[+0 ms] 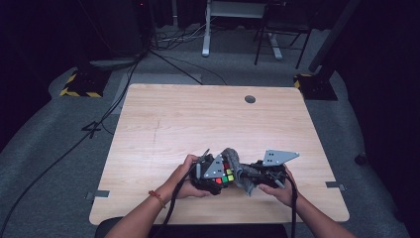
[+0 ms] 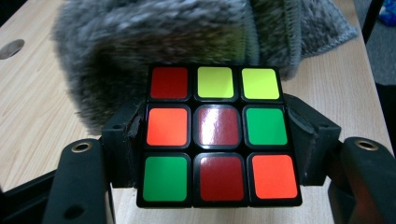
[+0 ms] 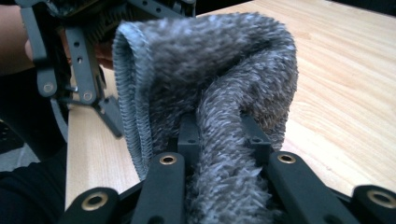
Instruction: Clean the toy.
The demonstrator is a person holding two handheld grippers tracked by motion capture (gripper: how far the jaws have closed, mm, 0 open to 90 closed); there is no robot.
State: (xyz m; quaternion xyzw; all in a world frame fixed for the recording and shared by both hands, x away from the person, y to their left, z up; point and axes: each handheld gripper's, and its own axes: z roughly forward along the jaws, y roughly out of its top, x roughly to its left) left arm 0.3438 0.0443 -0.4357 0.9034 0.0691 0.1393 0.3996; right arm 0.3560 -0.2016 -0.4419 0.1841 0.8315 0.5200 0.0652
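A black puzzle cube (image 2: 217, 135) with red, orange, green and yellow stickers sits between the jaws of my left gripper (image 2: 217, 149), whose pads press on its two sides. In the high view the cube (image 1: 226, 174) is held low over the table's near middle. My right gripper (image 3: 219, 149) is shut on a fluffy grey cloth (image 3: 219, 74), which bunches up between its jaws. That cloth (image 1: 236, 166) drapes against the cube's far side, and it rises right behind the cube (image 2: 154, 32) in the left gripper view. Both grippers (image 1: 213, 173) (image 1: 257, 176) meet tip to tip.
The light wooden table (image 1: 198, 119) has a round cable hole (image 1: 250, 99) near its far edge. A person's forearms come in from the bottom. Cables, a desk frame and a chair stand on the grey floor beyond the table.
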